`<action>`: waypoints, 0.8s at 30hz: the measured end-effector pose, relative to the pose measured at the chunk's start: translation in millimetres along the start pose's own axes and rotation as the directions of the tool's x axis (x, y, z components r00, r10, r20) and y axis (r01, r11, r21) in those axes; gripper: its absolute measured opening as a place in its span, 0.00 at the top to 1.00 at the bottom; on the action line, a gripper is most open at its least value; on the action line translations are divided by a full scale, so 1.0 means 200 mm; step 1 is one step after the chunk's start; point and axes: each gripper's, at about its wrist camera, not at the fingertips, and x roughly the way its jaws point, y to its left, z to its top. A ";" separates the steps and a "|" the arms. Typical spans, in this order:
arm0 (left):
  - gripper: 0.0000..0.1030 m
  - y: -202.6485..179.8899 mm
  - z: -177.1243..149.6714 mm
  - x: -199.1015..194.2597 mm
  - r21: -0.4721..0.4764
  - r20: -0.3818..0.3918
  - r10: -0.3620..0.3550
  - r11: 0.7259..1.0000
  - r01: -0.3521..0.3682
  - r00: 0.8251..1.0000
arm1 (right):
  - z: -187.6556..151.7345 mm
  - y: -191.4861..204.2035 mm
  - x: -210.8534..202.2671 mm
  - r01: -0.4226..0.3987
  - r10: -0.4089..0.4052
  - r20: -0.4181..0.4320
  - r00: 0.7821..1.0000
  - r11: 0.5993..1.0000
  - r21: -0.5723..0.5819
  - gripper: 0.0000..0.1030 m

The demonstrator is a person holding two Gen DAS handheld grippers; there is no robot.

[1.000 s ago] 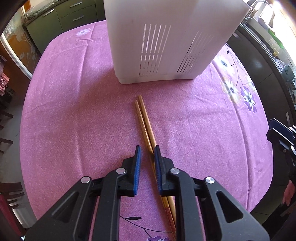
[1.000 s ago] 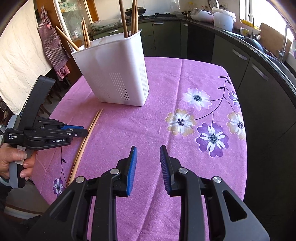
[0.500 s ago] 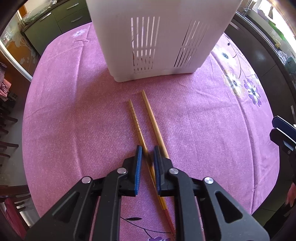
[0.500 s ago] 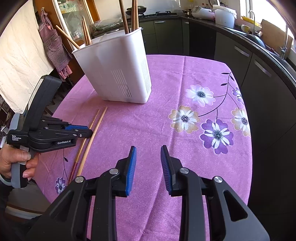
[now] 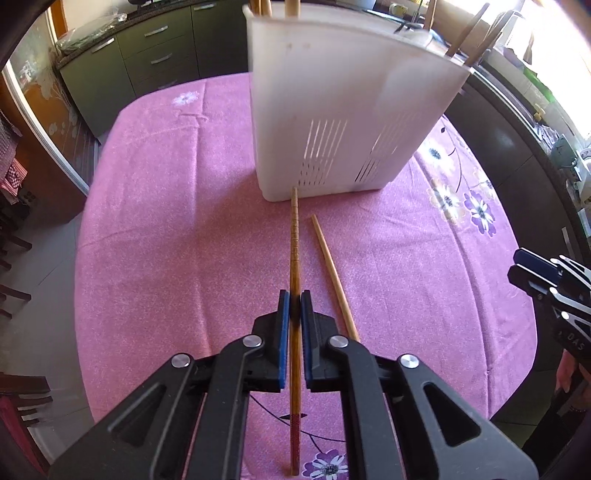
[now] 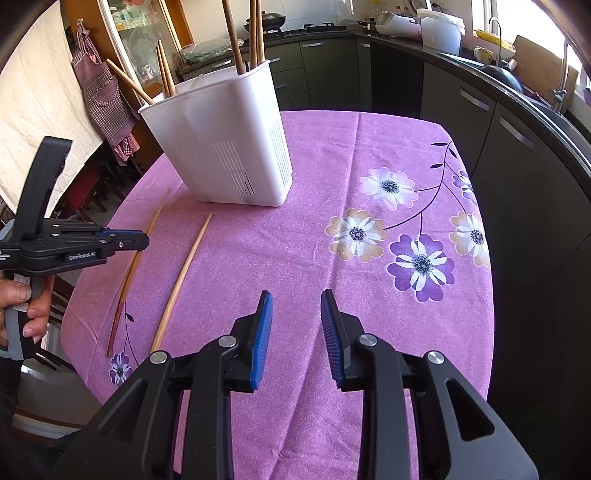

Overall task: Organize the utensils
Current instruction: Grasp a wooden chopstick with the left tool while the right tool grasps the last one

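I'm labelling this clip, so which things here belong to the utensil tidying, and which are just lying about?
In the job:
dark chopstick, clamped in the left gripper
pale chopstick, on the tablecloth
white utensil holder
right gripper, open

Lying about:
apron
white bucket
cutting board

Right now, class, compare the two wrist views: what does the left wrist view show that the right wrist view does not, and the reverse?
Only the left wrist view shows the blue pads of the left gripper pinching the darker chopstick.

Only the right wrist view shows the hand holding that gripper, the right gripper open and empty, and the checked apron.

Both show the white utensil holder, the paler chopstick on the purple floral tablecloth, and kitchen cabinets.
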 end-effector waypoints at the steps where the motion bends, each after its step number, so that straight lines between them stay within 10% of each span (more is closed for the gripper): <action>1: 0.94 0.01 0.00 -0.05 0.003 0.023 0.000 1.000 0.000 1.000 | 0.00 0.00 0.00 0.002 -0.002 -0.001 1.000 1.000 0.001 0.73; 14: 0.94 0.06 -0.18 -0.50 0.041 0.296 0.029 0.998 -0.043 0.955 | 0.02 0.07 0.12 0.014 -0.015 -0.064 0.998 1.000 -0.019 0.69; 24: 0.94 0.10 -0.28 -0.58 0.050 0.347 0.016 0.998 -0.036 0.938 | 0.14 0.40 0.39 -0.029 0.013 -0.149 0.989 0.994 -0.105 0.69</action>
